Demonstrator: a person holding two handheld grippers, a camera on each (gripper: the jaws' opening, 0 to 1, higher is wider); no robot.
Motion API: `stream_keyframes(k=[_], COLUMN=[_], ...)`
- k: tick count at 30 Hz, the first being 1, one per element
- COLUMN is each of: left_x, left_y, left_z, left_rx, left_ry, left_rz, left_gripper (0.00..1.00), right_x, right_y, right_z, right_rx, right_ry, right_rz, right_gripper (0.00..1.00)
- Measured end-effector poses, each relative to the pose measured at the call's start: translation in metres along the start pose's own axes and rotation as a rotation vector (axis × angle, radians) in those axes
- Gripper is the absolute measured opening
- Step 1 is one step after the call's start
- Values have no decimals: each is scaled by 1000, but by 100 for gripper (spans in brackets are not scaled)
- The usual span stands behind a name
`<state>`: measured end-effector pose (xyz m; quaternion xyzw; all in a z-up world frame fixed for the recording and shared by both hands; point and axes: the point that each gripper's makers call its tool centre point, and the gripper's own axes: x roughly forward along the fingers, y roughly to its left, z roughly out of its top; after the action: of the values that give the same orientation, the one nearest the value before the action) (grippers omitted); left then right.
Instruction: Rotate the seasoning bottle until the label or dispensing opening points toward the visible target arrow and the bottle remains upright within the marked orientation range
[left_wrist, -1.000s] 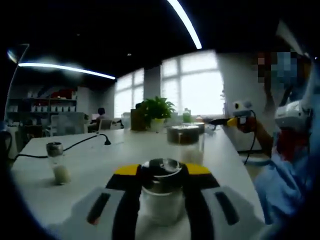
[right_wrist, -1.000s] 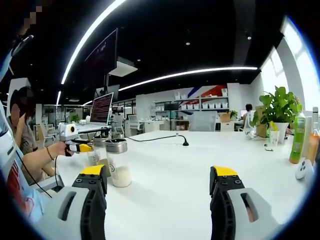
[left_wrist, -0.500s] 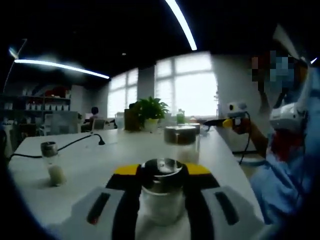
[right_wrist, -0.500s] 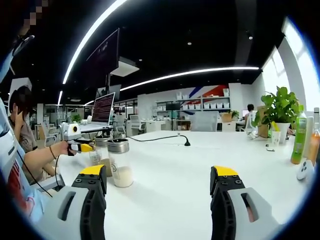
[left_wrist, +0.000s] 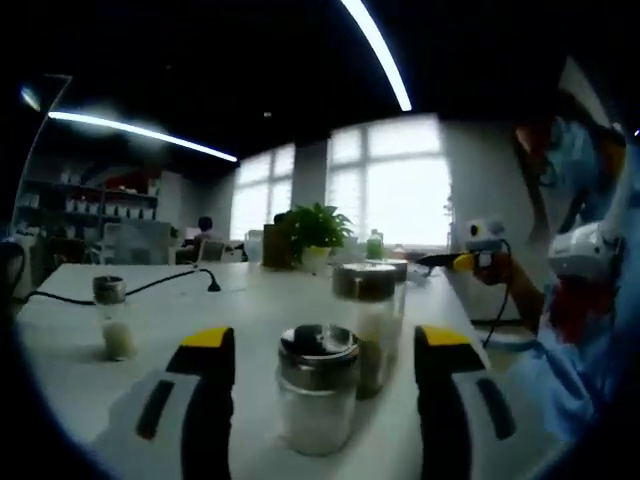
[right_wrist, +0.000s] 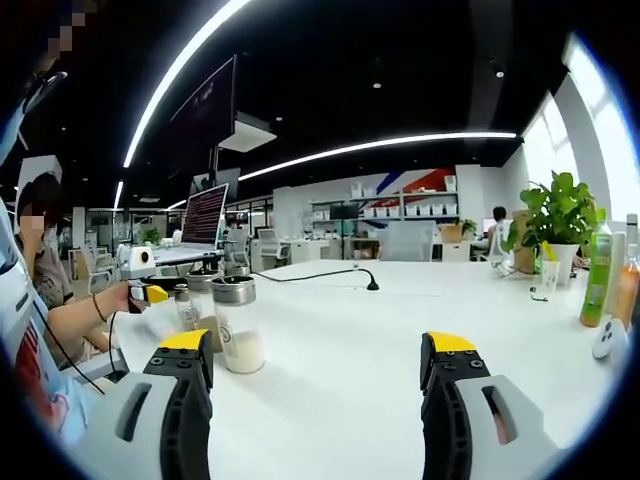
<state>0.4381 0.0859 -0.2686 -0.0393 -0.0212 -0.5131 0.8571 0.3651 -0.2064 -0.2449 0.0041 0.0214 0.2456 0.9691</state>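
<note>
A clear seasoning bottle (left_wrist: 318, 395) with a steel lid and white powder stands upright on the white table (left_wrist: 200, 320), between the jaws of my left gripper (left_wrist: 322, 342). The jaws stand open, apart from the glass on both sides. Right behind it stands a taller steel-lidded jar (left_wrist: 365, 315) with darker contents. My right gripper (right_wrist: 318, 342) is open over bare table (right_wrist: 340, 330), holding nothing. In the right gripper view a steel-lidded jar of white powder (right_wrist: 238, 325) stands left of the jaws, and beyond it a person's hand holds the left gripper (right_wrist: 150, 293).
A small shaker (left_wrist: 110, 322) stands alone at the left. A black cable (right_wrist: 330, 276) crosses the far table. A potted plant (right_wrist: 555, 225), a green bottle (right_wrist: 598, 275) and a white object (right_wrist: 603, 340) line the right side. The right gripper (left_wrist: 478, 252) shows far right, in a person's hand.
My left gripper's jaws have opened and let go of the seasoning bottle, which stays upright. The left view has swung a little. The right gripper has not moved.
</note>
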Motion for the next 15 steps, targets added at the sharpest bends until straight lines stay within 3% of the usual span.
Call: stream_keyframes(k=[9, 15], left_x=[1, 3], left_y=[-7, -5], left_z=[1, -1], left_rx=[60, 100], left_ry=[17, 53], left_rz=[62, 97], left_gripper=[100, 100], right_x=[-1, -1], right_y=[-1, 0], right_z=[0, 0], right_rx=[2, -1], right_ry=[0, 0], right_rz=[-4, 1], right_gripper=[88, 88])
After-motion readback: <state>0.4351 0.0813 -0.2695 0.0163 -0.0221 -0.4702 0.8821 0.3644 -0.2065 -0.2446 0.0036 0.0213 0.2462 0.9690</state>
